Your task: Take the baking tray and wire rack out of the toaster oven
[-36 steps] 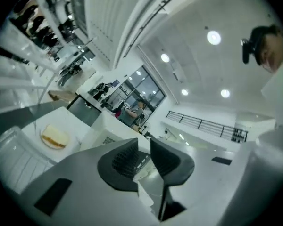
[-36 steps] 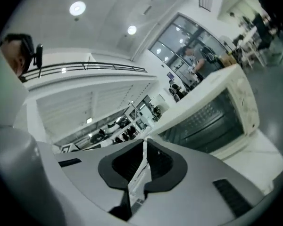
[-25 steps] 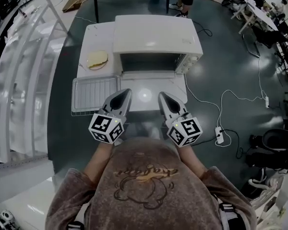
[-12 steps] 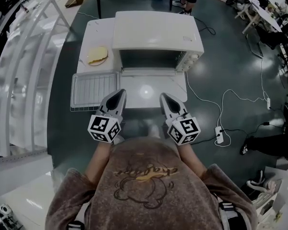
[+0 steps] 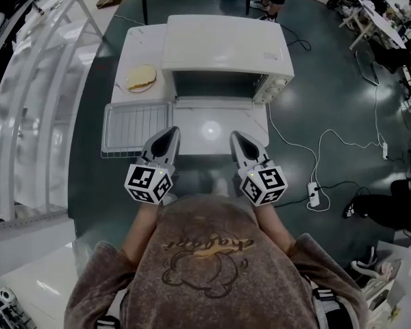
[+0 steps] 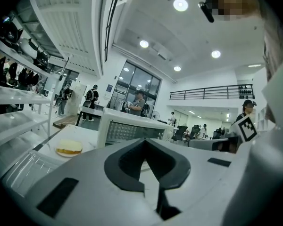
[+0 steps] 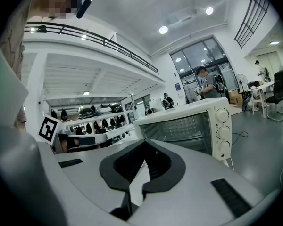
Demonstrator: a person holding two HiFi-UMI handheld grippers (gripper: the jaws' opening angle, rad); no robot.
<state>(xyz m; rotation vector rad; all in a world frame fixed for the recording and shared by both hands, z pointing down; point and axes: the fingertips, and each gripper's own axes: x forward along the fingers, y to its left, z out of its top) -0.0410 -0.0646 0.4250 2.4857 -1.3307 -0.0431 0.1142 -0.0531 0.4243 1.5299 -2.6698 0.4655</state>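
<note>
Head view: left gripper (image 5: 166,133) at 9 o'clock of centre, tips aimed toward 1 o'clock, jaws together, nothing between. Right gripper (image 5: 238,136) at 3 o'clock, tips aimed toward 11 o'clock, jaws together, empty. Grippers side by side, apart. Forearms (image 5: 138,230) bent, close to torso.

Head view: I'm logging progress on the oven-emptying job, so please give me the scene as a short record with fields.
toaster oven: white, on the table, door folded down open
baking tray and wire rack: out of the oven, left of the open door, rack seemingly lying in the tray
bread: behind the tray, left of the oven
left gripper: shut, empty, near the tray's right end
right gripper: shut, empty, at the door's front edge
</note>
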